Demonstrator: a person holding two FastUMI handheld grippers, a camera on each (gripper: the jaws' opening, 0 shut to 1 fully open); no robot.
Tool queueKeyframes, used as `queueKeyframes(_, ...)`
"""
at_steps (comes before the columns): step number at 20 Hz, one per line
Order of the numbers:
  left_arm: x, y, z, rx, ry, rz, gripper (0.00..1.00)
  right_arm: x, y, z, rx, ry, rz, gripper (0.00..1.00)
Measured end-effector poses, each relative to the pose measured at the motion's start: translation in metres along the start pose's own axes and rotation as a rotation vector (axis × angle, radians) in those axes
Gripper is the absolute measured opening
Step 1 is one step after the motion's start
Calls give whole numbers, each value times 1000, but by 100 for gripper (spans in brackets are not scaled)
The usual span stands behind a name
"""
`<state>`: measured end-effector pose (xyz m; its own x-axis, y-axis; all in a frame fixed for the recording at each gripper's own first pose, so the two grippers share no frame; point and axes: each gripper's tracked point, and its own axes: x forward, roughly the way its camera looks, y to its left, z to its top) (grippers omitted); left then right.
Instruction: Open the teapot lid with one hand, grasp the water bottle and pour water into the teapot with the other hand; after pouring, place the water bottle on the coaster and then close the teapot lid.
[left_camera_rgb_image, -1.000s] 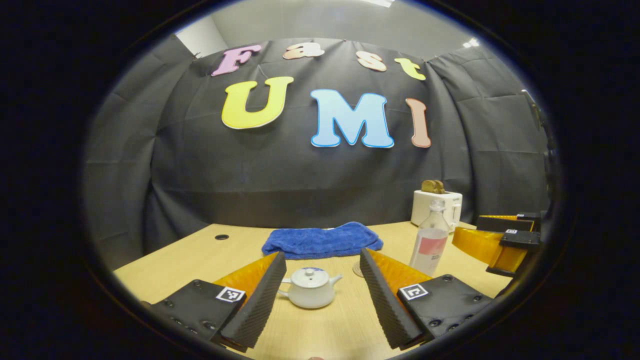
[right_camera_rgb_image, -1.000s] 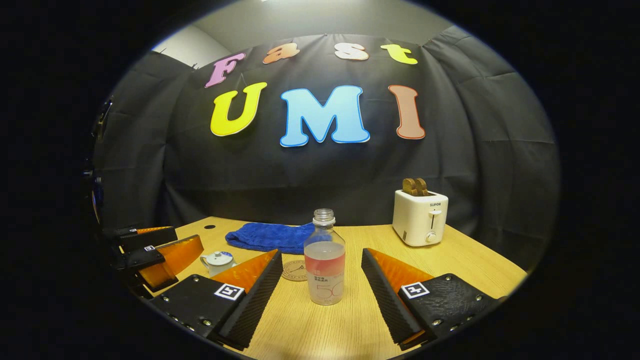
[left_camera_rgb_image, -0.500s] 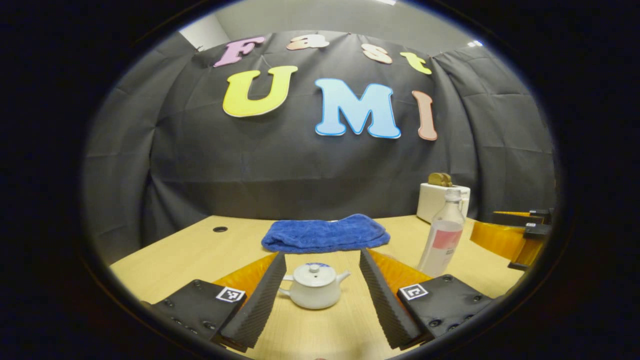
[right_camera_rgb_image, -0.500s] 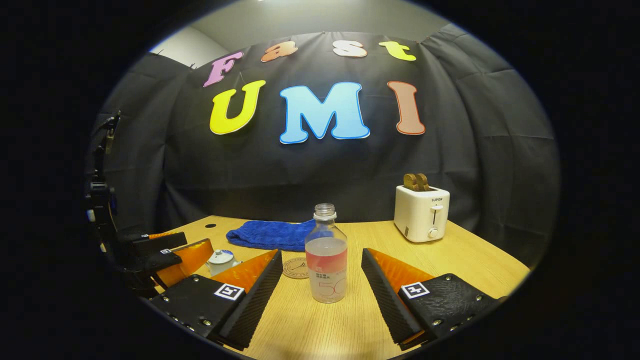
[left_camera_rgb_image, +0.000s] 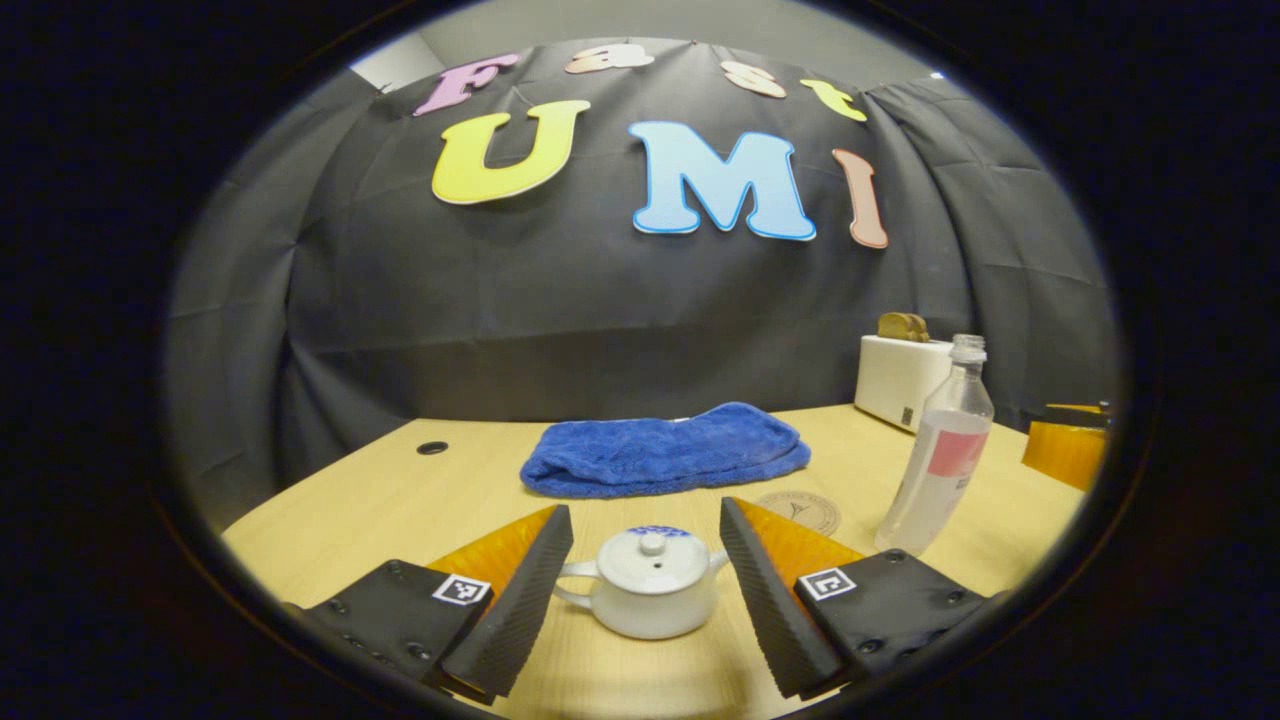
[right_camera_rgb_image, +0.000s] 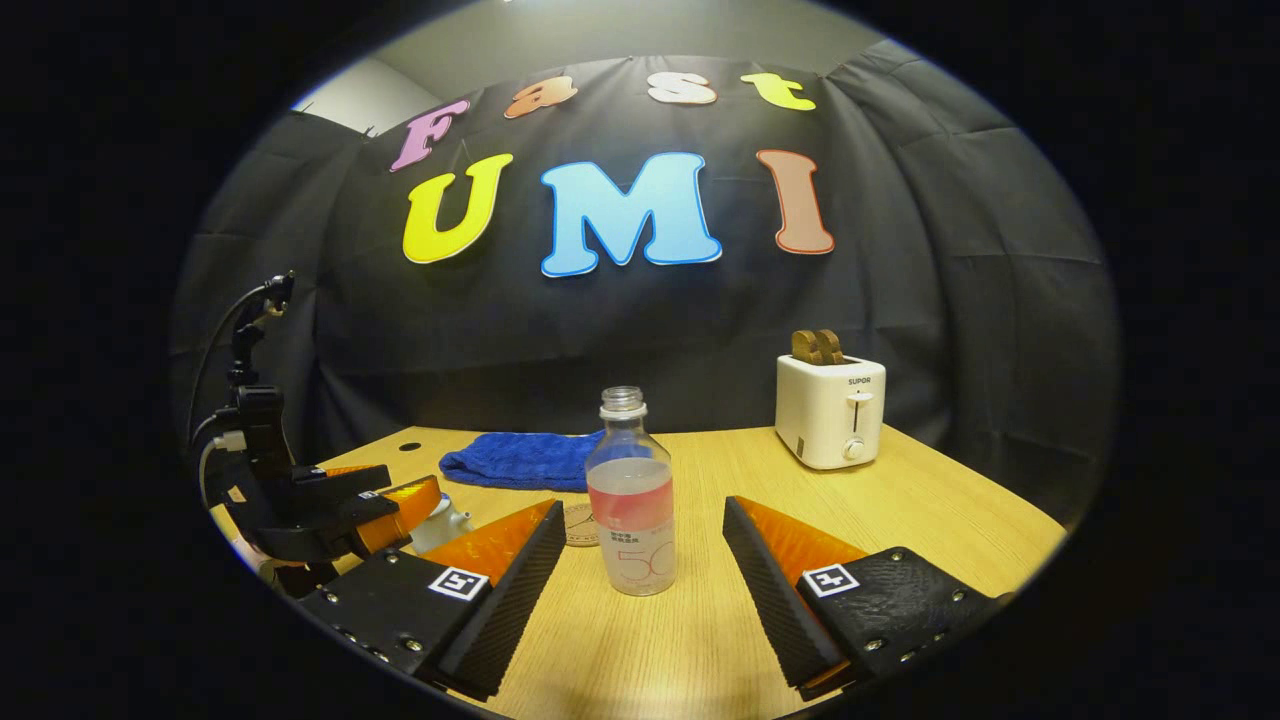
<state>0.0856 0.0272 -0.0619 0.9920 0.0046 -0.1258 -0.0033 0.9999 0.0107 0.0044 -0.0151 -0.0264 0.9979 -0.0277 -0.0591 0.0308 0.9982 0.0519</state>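
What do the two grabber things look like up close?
The left gripper and the right gripper each have two wedge-shaped fingers with ridged pads, see-through orange side pieces, and black plates with screws and small square black-and-white markers. In the right gripper view, cables rise from the left gripper.

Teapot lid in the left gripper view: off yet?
No, the lid sits on the teapot, which stands between the open left claw's fingers with neither touching it.

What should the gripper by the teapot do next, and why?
Probably ease the left gripper forward and down to pinch the knob on the teapot lid: its jaws are open either side of the teapot, and the lid is still on.
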Motion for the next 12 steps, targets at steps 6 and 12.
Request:
queueKeyframes(6, 22, 10, -3, 30, 5, 14, 99, 2, -11, -7, 19, 15, -22, 98)
queueKeyframes(12, 32, 6, -15, 3, 27, -12, 90, 5, -16, -13, 23, 32, -35, 98)
